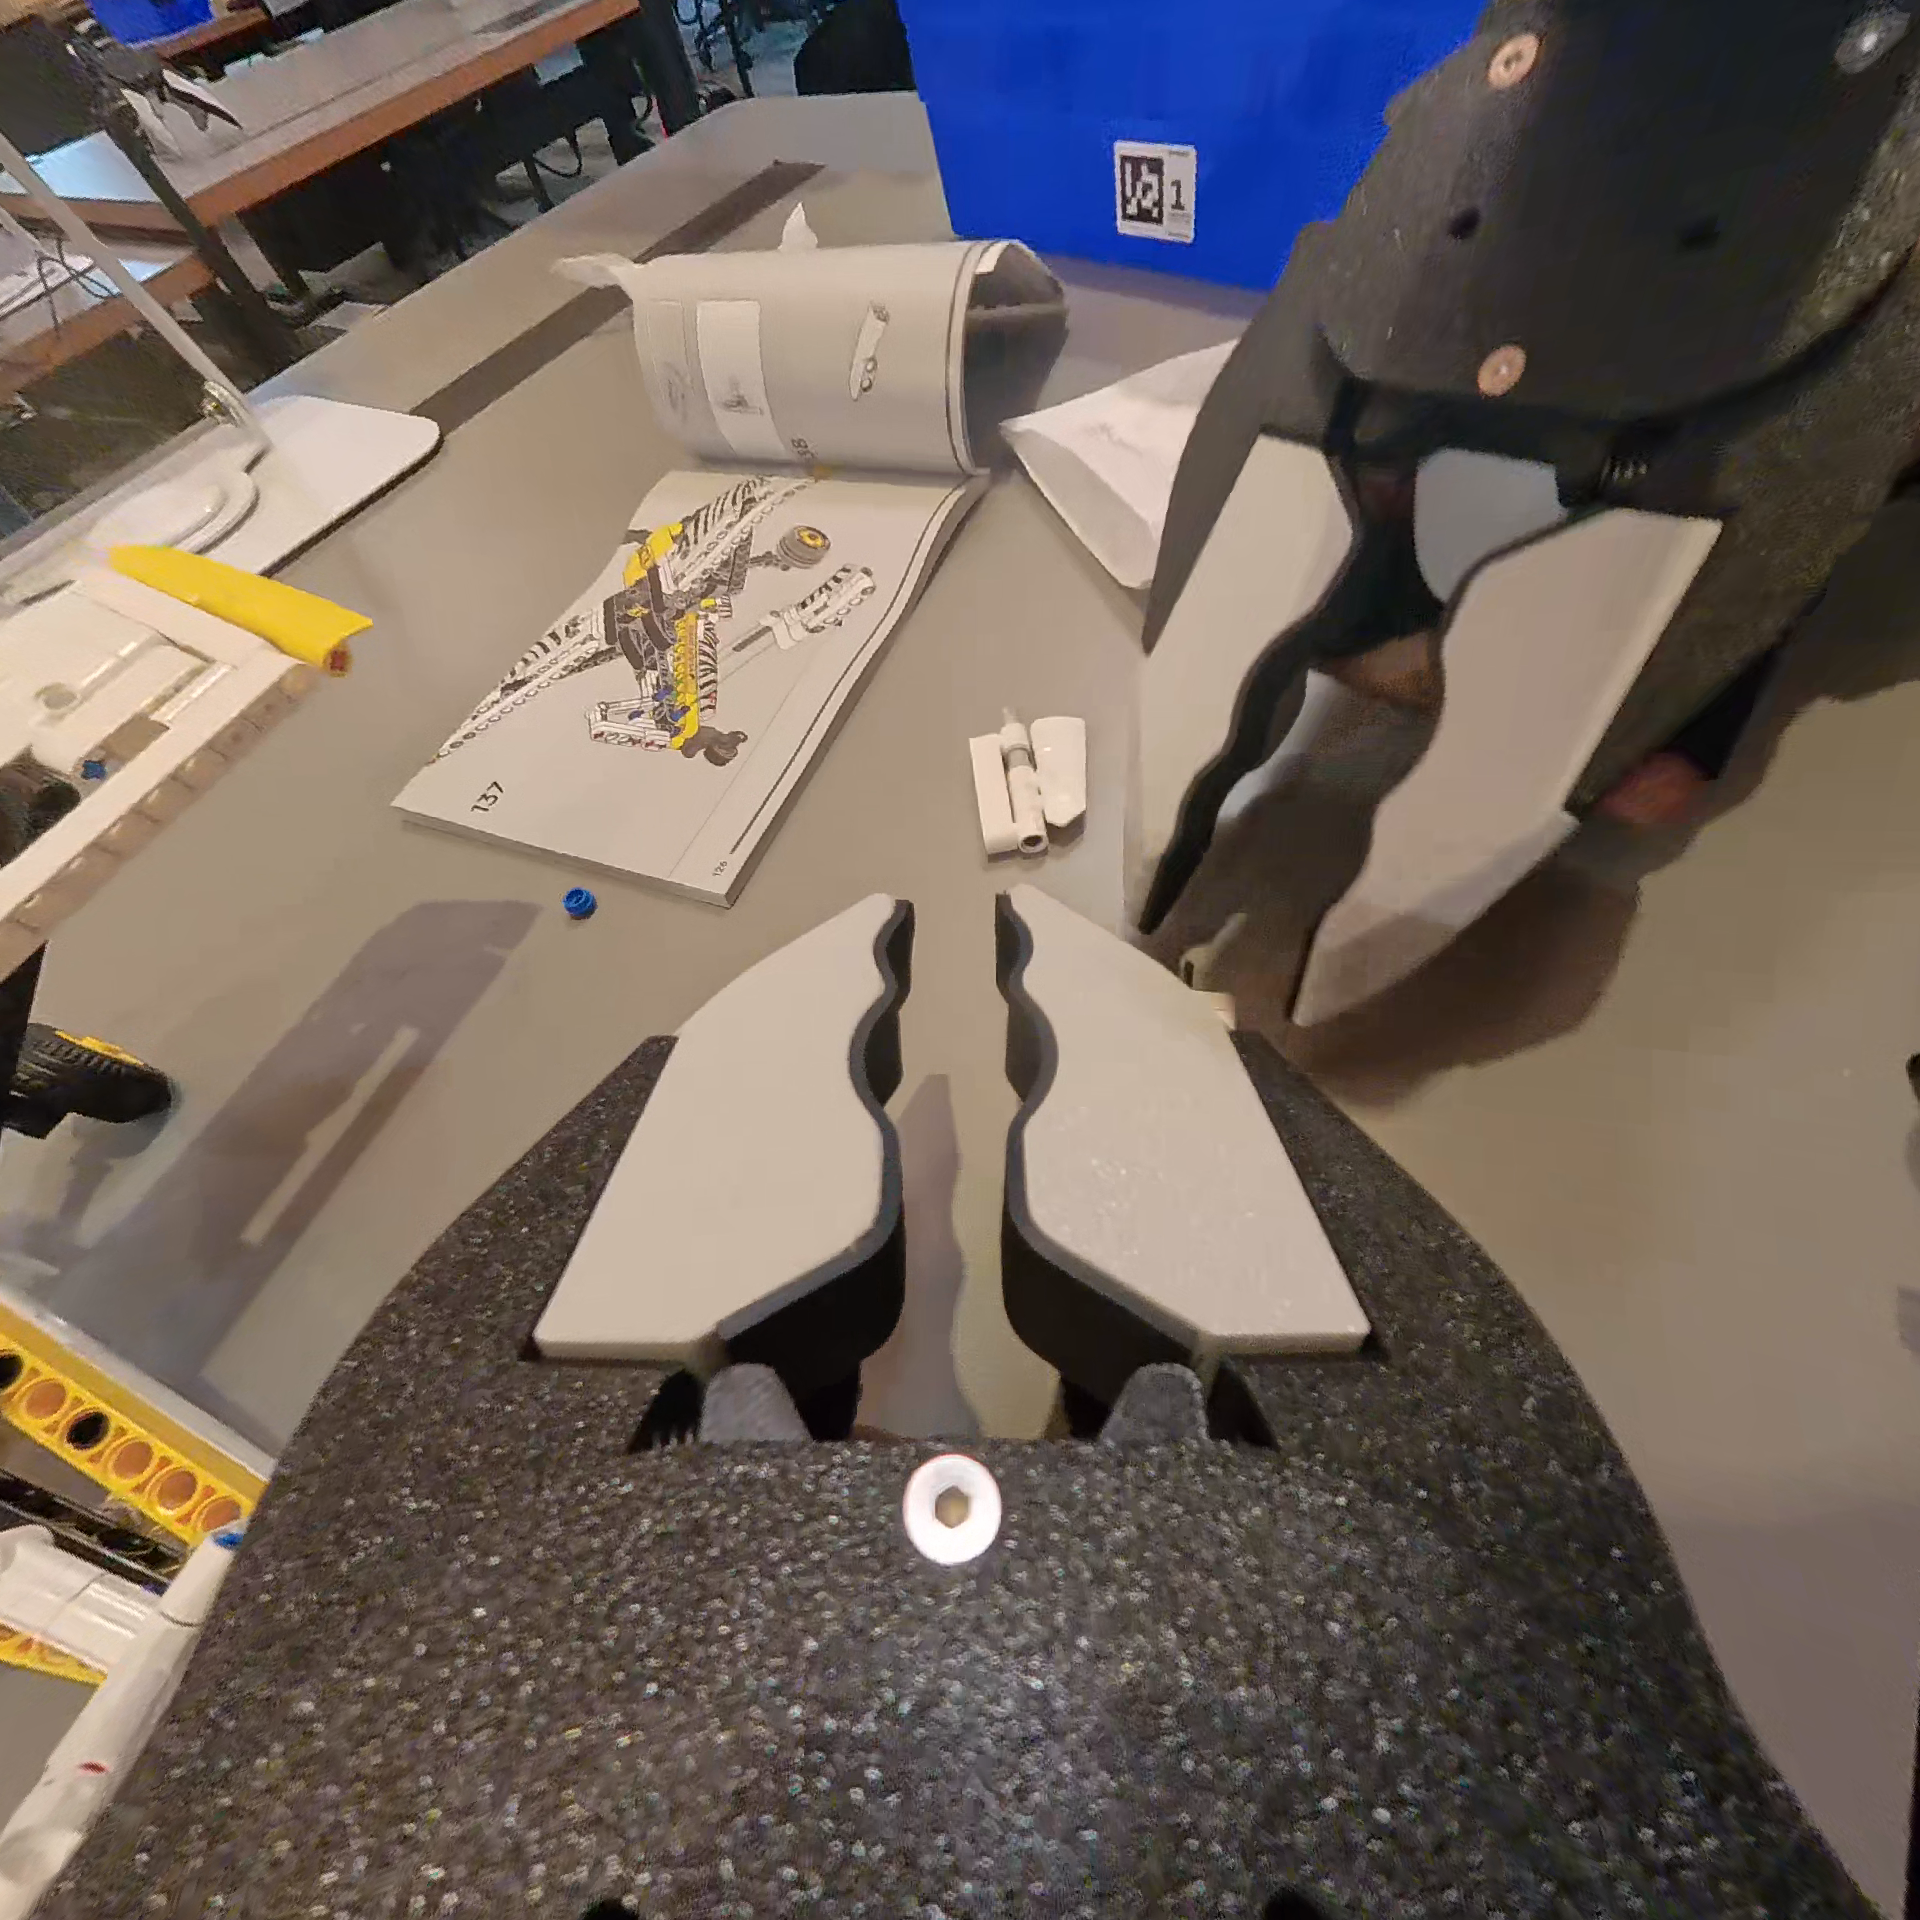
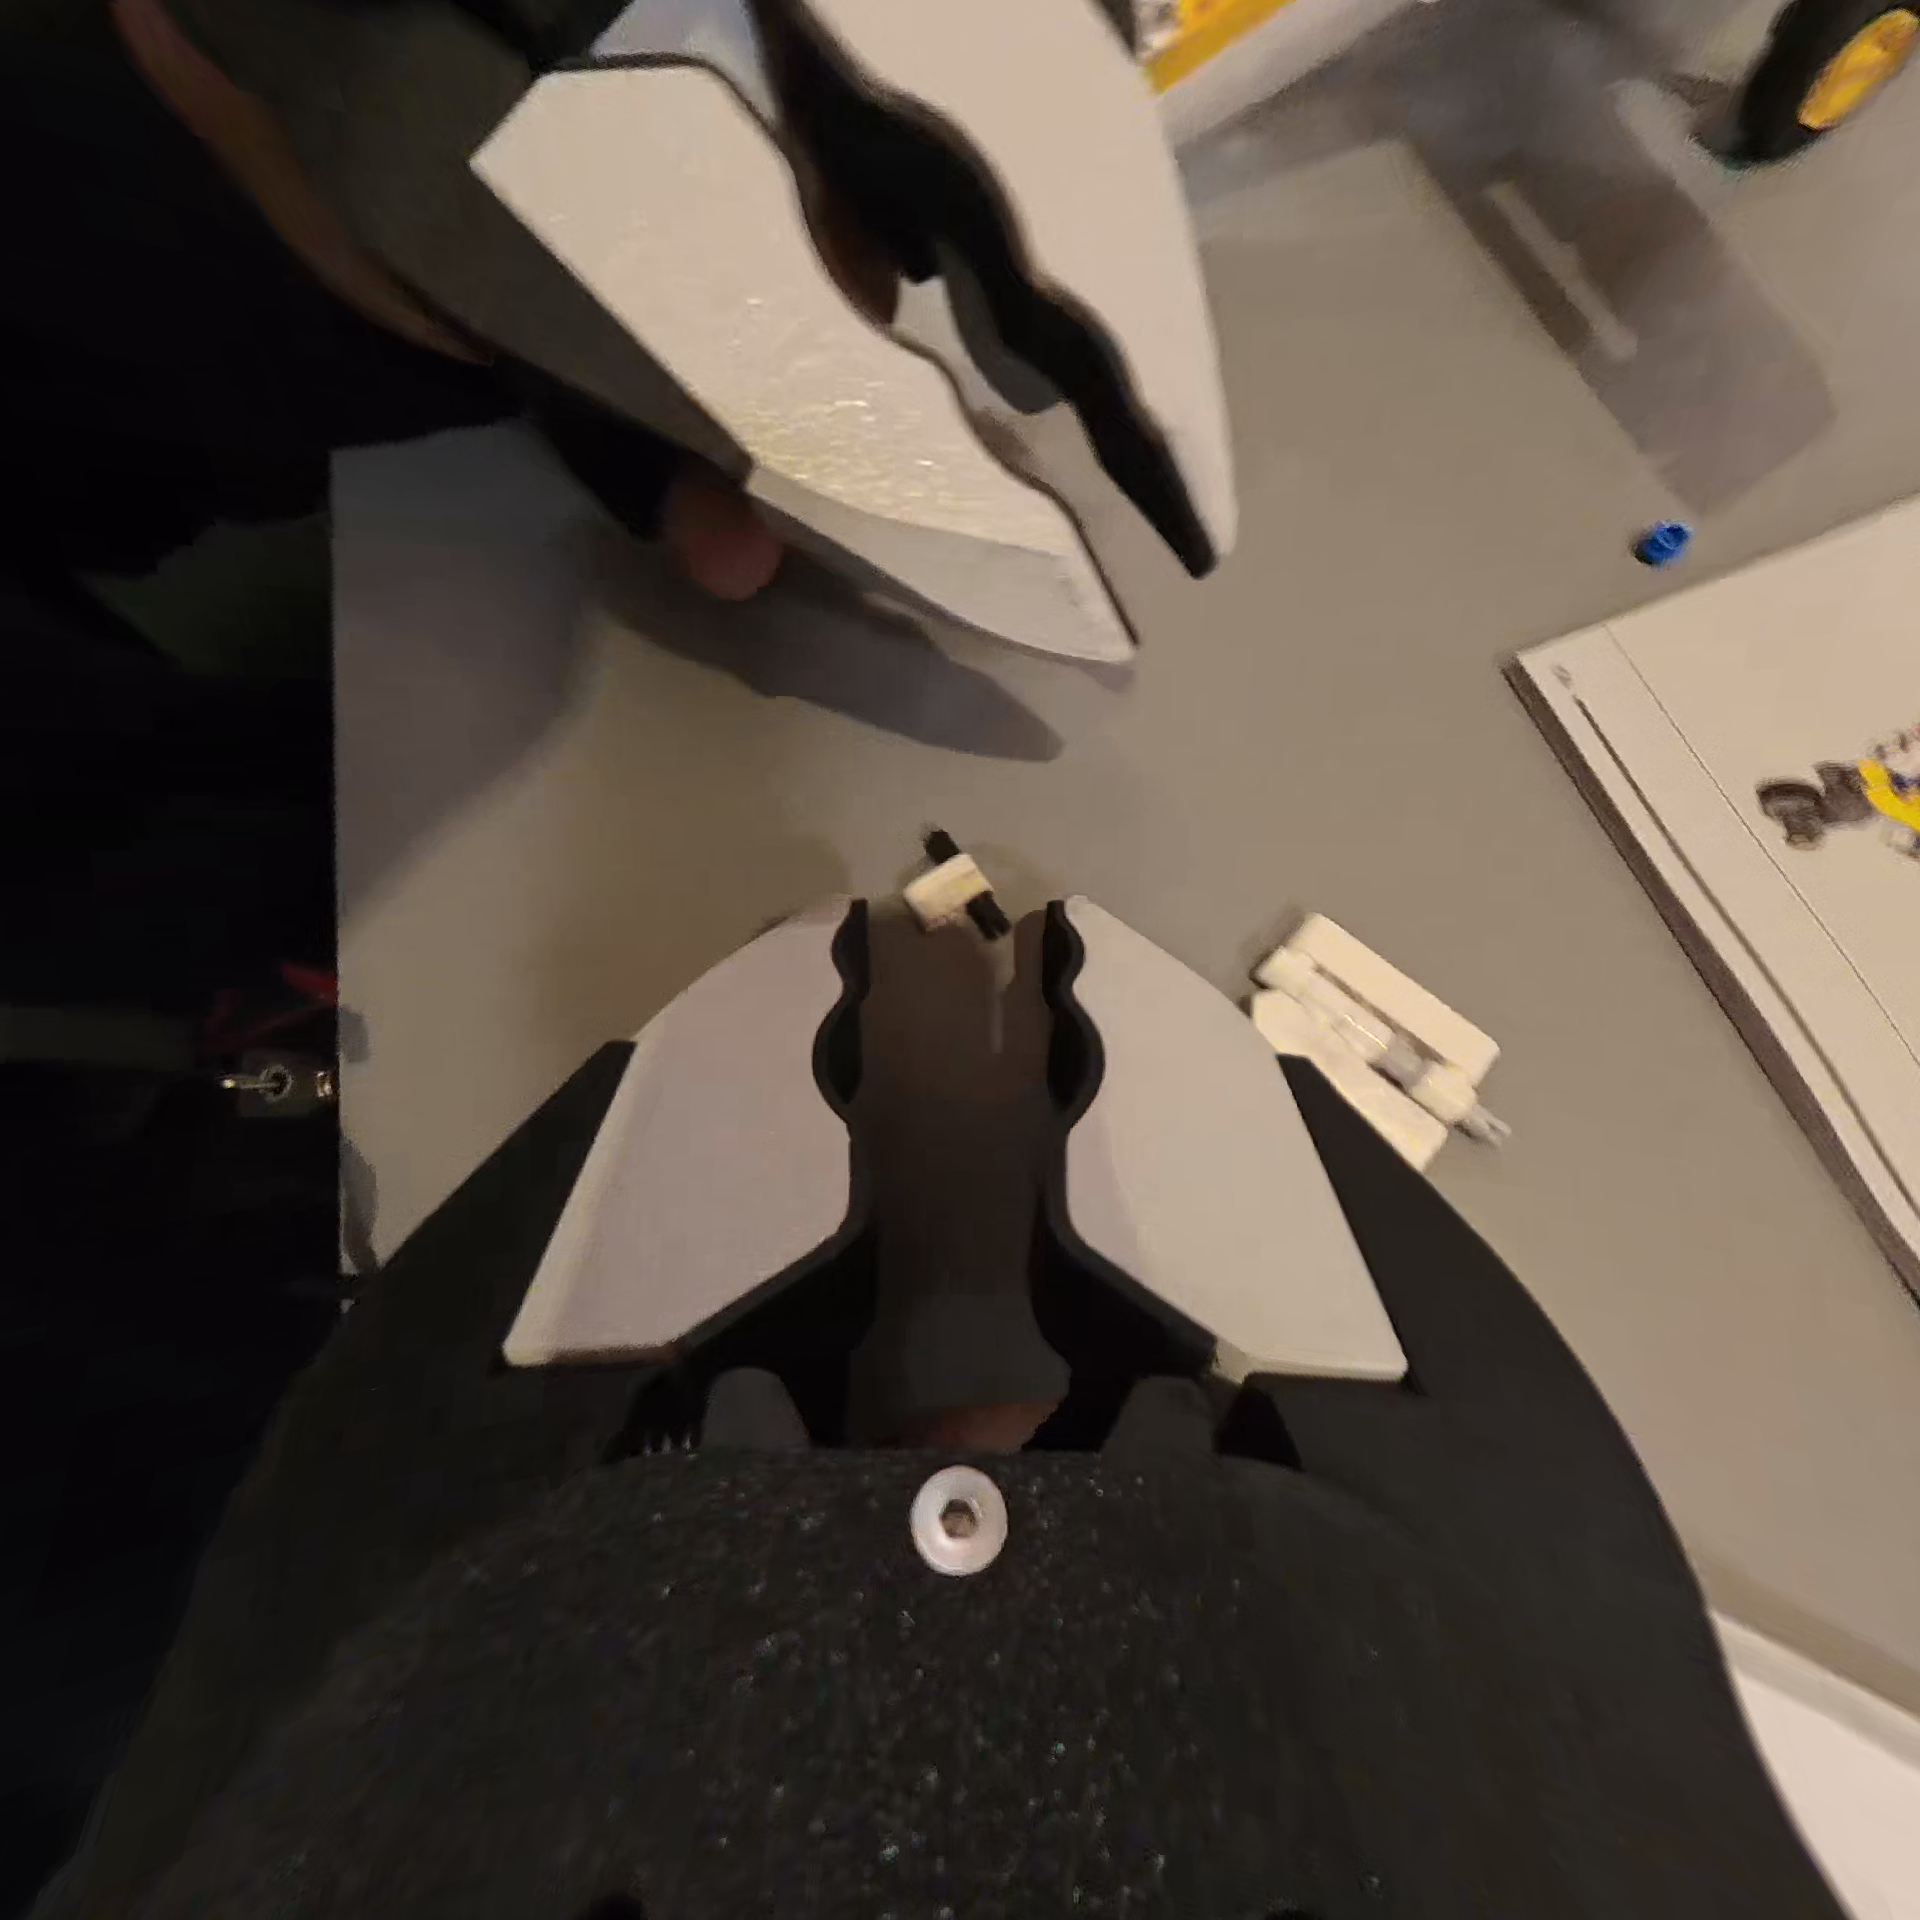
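The left gripper hovered over the grey bench, its fingers slightly parted with only bare bench between them. The right gripper hung low beside it, fingers spread wide and nothing gripped. A small white piece with a black pin lay on the bench just past the right fingertips, apart from both pads. A larger white hinged part lay just beyond the left gripper, between it and the open instruction booklet; a blue stud sat near the booklet's closest corner.

Judging from the layout, a clean pinch on the pinned piece would call for centring it between the right fingers and squaring them to its long sides, since it lay skewed.

Motion blur smeared the right gripper in the left view and the pinned piece's outline. The yellow and white parts far from the booklet, at the frame edge, were cut off, and the hands were mostly hidden.
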### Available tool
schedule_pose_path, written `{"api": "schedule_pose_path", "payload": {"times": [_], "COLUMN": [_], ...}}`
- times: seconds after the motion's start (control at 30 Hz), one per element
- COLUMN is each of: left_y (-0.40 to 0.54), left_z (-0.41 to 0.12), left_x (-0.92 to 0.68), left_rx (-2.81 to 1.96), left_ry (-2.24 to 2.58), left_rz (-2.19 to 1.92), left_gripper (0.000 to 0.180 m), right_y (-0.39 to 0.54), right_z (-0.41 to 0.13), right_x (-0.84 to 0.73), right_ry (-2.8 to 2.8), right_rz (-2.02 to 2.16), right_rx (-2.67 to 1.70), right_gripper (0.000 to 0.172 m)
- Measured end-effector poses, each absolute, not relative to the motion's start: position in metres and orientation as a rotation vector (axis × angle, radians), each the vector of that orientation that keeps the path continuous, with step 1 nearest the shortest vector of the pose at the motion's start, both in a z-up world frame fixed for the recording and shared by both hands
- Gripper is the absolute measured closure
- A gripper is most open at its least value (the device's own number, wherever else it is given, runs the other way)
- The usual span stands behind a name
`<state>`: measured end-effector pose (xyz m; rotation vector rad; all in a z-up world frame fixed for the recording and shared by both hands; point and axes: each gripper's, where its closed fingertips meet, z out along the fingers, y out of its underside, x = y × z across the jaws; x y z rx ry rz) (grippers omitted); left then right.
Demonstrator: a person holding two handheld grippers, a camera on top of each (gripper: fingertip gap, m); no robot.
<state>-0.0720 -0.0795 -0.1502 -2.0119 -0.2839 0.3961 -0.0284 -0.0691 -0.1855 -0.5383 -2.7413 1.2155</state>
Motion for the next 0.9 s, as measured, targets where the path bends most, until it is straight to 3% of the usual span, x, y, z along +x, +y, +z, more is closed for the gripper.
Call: {"api": "schedule_pose_path", "payload": {"times": [0.17,0.3,0.4,0.73,0.9], "left_y": [-0.077,-0.075,-0.075,-0.072,-0.066], "left_z": [-0.154,-0.159,-0.159,-0.132,-0.115], "left_x": [-0.066,-0.063,-0.061,-0.051,-0.045], "left_rx": [-2.043,-2.078,-2.083,-1.883,-1.764], "left_ry": [-0.233,-0.199,-0.184,-0.114,-0.067], "left_rz": [0.357,0.341,0.316,0.188,0.15], "left_gripper": [0.165,0.164,0.163,0.156,0.156], "right_y": [-0.075,-0.074,-0.074,-0.07,-0.067], "right_z": [-0.196,-0.196,-0.194,-0.122,-0.103], "right_x": [-0.028,-0.031,-0.033,-0.051,-0.051], "right_ry": [-2.784,-2.801,-2.803,-2.438,-2.283], "right_rz": [1.088,1.052,1.116,2.22,2.544], "right_rx": [-0.356,-0.342,-0.422,-1.163,-1.276], "right_gripper": [0.133,0.155,0.155,0.158,0.158]}}
